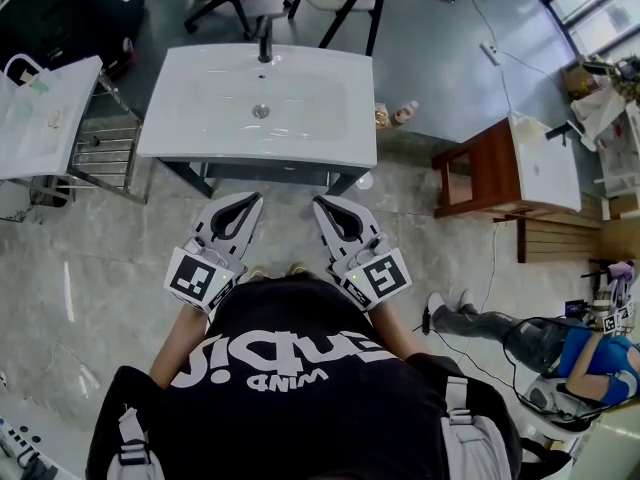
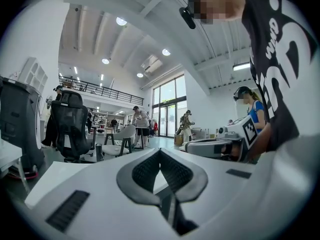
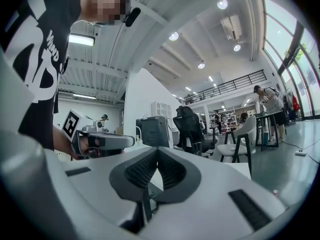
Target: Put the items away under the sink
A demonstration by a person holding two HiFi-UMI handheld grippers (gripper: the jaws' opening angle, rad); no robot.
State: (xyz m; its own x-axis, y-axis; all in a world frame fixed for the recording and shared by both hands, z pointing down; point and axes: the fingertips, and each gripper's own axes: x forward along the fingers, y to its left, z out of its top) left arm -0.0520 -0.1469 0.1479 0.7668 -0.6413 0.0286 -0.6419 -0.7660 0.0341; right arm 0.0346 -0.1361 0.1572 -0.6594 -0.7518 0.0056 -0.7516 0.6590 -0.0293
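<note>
Pale tiled floor [image 1: 80, 268] of an open workshop, with a white sink basin [image 1: 200, 118] at upper centre. The left gripper [image 1: 248, 200] and right gripper [image 1: 322, 204] are held level, side by side below the basin, jaws together on nothing — hands free, I judge. A small jar [image 1: 381, 116] and a capped bottle [image 1: 406, 111] stand just right of the basin — up-right of the right gripper, well apart.

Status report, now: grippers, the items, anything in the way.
Left gripper shut, empty. Right gripper shut, empty. Bottle on floor right of sink, untouched. Nothing seen blocking the sink front.
</note>
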